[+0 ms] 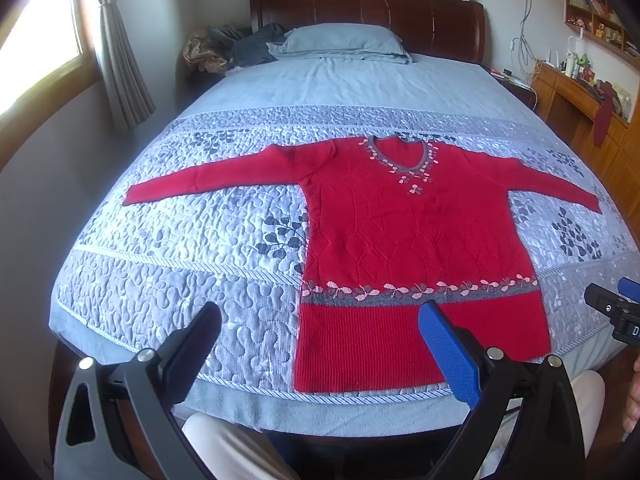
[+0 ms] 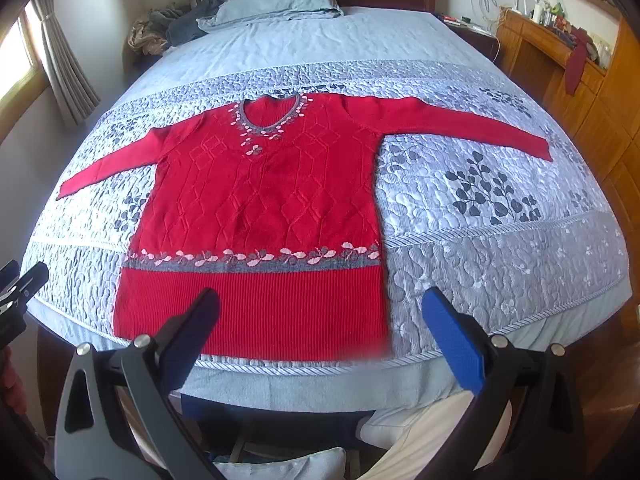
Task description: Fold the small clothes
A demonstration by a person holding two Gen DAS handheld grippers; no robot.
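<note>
Red knit sweater (image 1: 416,248), one item, laid flat and face up on the quilted bedspread (image 1: 160,280) near the foot of the bed, both sleeves stretched straight out to the sides, neckline pointing toward the headboard (image 1: 368,12). Trim: grey V-neck band with pale pink flower stitching; grey band with the same pink flowers across the lower body; deep ribbed hem below it, lying just inside the corded edge of the bedspread. My left gripper (image 1: 320,332) hangs above the foot of the bed, released, its fingers spread wide and holding nothing; the sweater's hem lies ahead of it, with the blue-padded finger over the ribbing and the black finger over bare quilt beside the sweater's edge. My right gripper (image 2: 320,320) is likewise released and empty; from its camera the hem sits ahead and toward the black finger, which overlaps the ribbing, while the blue-padded finger lies over quilt past the sweater's other edge. Neither gripper touches the garment. Each gripper shows at the border of the other's view. Other contents: blue-grey pillow (image 1: 340,42) at the head of the bed, a heap of dark clothes (image 1: 236,48) beside it, grey curtain (image 1: 116,48) tied back at the window, wooden desk (image 1: 576,100) with small items along the far wall.
</note>
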